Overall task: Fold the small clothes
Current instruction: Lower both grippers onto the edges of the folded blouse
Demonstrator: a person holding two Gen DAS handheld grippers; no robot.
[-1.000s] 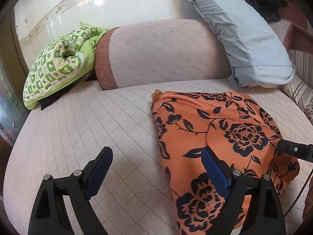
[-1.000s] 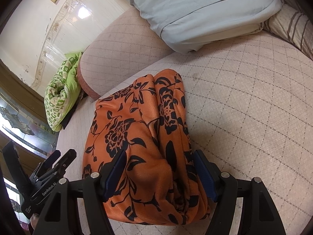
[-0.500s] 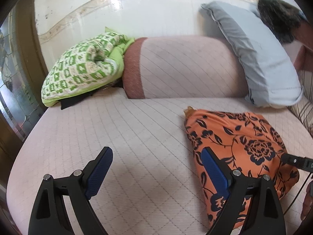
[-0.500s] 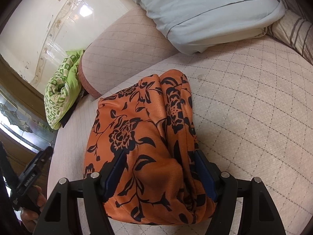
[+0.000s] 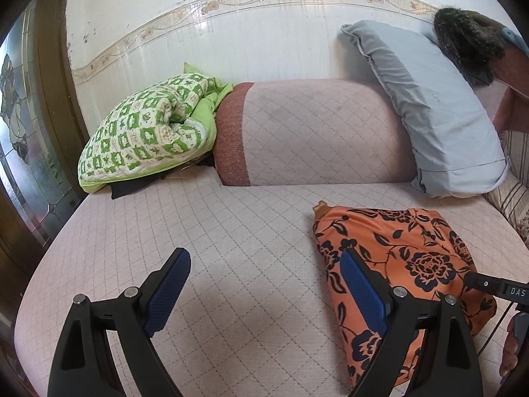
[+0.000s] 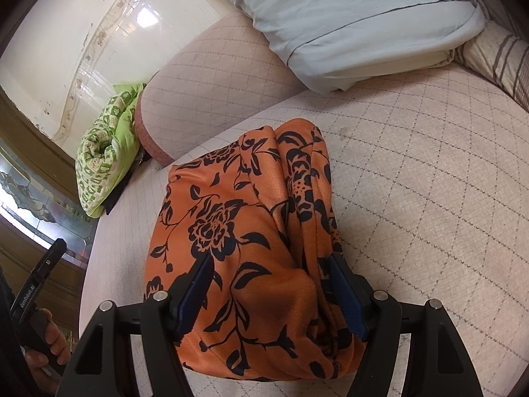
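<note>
Orange flowered cloth (image 6: pixel 251 231) sits in a thick bundle between my right gripper's (image 6: pixel 269 292) blue pads (image 6: pixel 193 289). They look pressed into its near end, though I can't be sure they squeeze it. My left gripper (image 5: pixel 264 294) is wide open with nothing in it, above the bare pink couch seat (image 5: pixel 231 231), just beside the cloth. I think the cloth is mostly folded. What is left may be one more fold or a tidy pat. A blue-grey pillow (image 5: pixel 439 115) and a green quilt (image 5: pixel 148 132) rest at the back.
</note>
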